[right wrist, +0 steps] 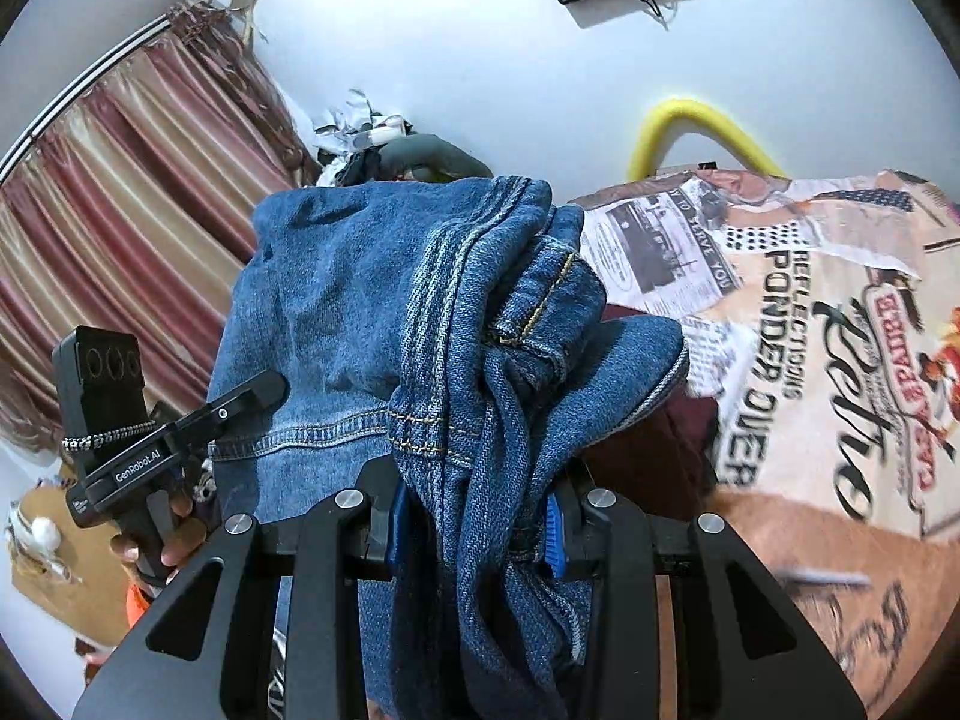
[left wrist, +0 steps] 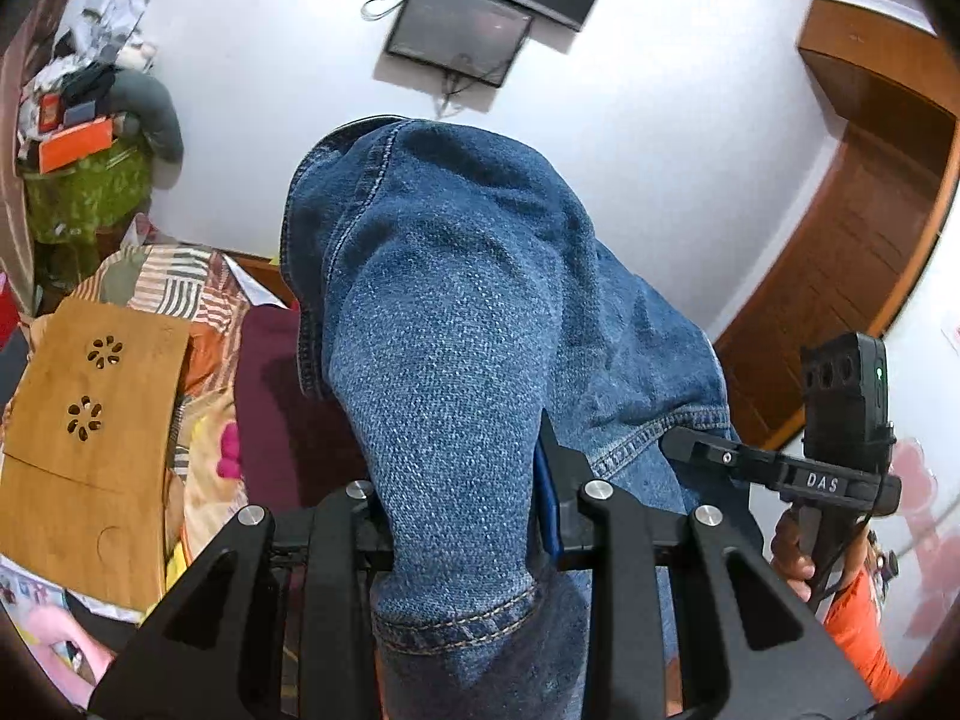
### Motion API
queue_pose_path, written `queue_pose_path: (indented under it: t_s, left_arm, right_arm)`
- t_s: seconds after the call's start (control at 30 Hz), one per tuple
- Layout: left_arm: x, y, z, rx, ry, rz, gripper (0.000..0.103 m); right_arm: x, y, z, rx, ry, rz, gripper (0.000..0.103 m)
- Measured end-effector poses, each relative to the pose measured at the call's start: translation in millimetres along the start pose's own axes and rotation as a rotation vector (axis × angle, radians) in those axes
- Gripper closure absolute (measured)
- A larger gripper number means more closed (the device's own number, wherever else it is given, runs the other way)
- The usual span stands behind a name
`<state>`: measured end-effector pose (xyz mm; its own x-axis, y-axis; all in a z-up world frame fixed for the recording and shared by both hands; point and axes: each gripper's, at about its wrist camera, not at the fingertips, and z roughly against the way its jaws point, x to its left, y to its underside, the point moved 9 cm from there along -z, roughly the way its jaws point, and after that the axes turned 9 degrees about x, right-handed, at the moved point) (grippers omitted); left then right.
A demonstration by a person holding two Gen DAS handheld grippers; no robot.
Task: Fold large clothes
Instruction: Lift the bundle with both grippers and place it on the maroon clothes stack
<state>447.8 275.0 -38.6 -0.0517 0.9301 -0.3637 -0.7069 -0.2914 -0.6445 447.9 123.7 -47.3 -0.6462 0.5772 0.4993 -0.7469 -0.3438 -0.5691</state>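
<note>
A pair of blue denim jeans [left wrist: 456, 312] is lifted in the air above the bed. My left gripper [left wrist: 468, 516] is shut on a jeans leg near its stitched hem, and the cloth drapes over the fingers. My right gripper [right wrist: 474, 510] is shut on a bunched, twisted part of the jeans [right wrist: 372, 312] with seams showing. Each gripper shows in the other's view: the right one [left wrist: 840, 468] at the right edge, the left one [right wrist: 120, 456] at the left. The fingertips are hidden by denim.
A bed with a maroon sheet [left wrist: 270, 408] and a printed newspaper-style cover [right wrist: 810, 330] lies below. A wooden lap tray [left wrist: 90, 420] rests on the bed's left. Cluttered shelf [left wrist: 84, 138], striped curtain [right wrist: 120, 210], wall monitor [left wrist: 462, 30], wooden door [left wrist: 852, 228], yellow tube [right wrist: 690, 126].
</note>
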Motion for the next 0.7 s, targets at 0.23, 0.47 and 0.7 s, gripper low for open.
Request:
queue_pose_path:
  t_s: [0.23, 0.47, 0.7]
  left_arm:
    - [61.4, -19.8, -77.8, 0.071, -0.057, 0.062, 0.071]
    - [93.8, -1.4, -131.9, 0.158, -0.125, 0.087, 0.060]
    - [72.0, 8.8, -107.5, 0.137, -0.309, -0.048, 0.050]
  right_arm:
    - [-42.1, -27.0, -71.3, 0.006, 0.084, -0.049, 0.071]
    - [-86.3, -15.7, -112.0, 0.085, 0.099, -0.122, 0.062]
    - [-77.5, -5.1, -82.2, 0.100, 0.210, -0.113, 0.054]
